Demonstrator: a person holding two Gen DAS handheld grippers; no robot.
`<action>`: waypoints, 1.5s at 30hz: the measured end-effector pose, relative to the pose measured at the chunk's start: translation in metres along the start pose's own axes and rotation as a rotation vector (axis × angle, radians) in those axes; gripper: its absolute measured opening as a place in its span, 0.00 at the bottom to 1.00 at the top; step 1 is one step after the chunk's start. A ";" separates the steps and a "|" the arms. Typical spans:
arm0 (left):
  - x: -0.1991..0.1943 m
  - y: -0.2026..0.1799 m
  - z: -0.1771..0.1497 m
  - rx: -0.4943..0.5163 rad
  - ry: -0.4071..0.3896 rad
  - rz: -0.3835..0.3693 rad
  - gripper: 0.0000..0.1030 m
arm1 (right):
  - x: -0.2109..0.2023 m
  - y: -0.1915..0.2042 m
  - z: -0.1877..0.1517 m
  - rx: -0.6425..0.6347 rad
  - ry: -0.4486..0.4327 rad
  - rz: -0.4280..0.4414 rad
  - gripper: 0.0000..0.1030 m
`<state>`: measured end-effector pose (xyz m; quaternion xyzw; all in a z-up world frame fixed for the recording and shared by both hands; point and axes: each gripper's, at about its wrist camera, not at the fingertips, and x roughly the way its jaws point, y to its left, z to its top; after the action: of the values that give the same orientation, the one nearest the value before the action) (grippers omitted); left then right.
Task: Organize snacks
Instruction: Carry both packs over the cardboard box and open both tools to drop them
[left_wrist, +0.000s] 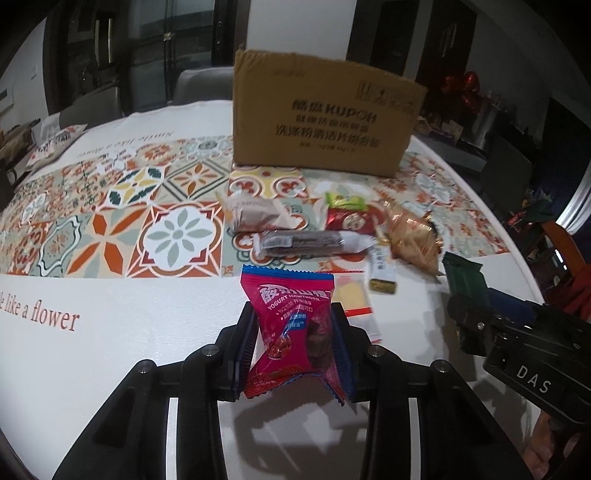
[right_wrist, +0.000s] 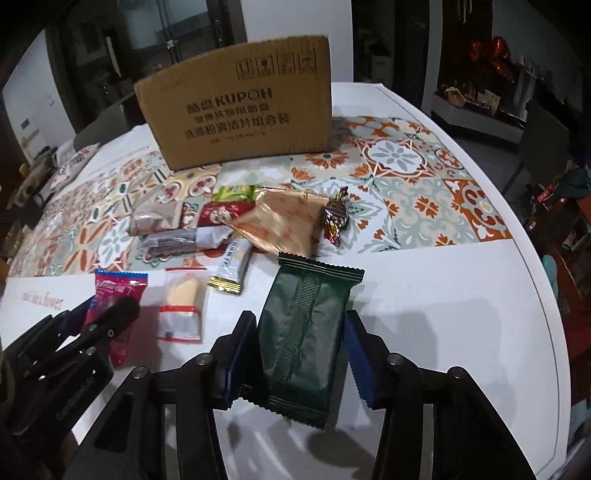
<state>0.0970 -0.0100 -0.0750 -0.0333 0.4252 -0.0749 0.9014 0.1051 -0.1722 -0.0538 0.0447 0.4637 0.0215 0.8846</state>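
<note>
Left hand-held gripper (left_wrist: 293, 345) is clamped on a pink hawthorn snack packet (left_wrist: 291, 328), and the right hand-held gripper (right_wrist: 301, 356) pinches a dark green packet (right_wrist: 303, 343), both just above the worktop (right_wrist: 443, 314). Snack pile and cardboard box (right_wrist: 240, 107) sit toward 12 o'clock.

Both views are dim and bluish, the room behind the box (left_wrist: 325, 114) nearly black. Light falls from above onto the white bench (left_wrist: 129, 332), which shows brightest near its front edge without harsh glare. Soft grey shadows lie on the bench just below each gripper. Print on the box is smeared by slight motion blur. Fisheye lenses bend the bench rim into a curve, and all corners fall to black.
</note>
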 end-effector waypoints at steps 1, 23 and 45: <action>-0.003 -0.001 0.001 0.001 -0.007 -0.001 0.36 | -0.004 0.000 0.000 -0.004 -0.016 0.002 0.48; -0.068 -0.013 0.087 0.059 -0.202 -0.031 0.36 | -0.067 0.013 0.075 -0.125 -0.272 0.115 0.48; -0.028 -0.003 0.241 0.152 -0.166 -0.053 0.36 | -0.041 0.023 0.232 -0.210 -0.258 0.155 0.48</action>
<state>0.2651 -0.0091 0.1000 0.0179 0.3409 -0.1279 0.9312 0.2724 -0.1668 0.1137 -0.0097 0.3367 0.1319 0.9323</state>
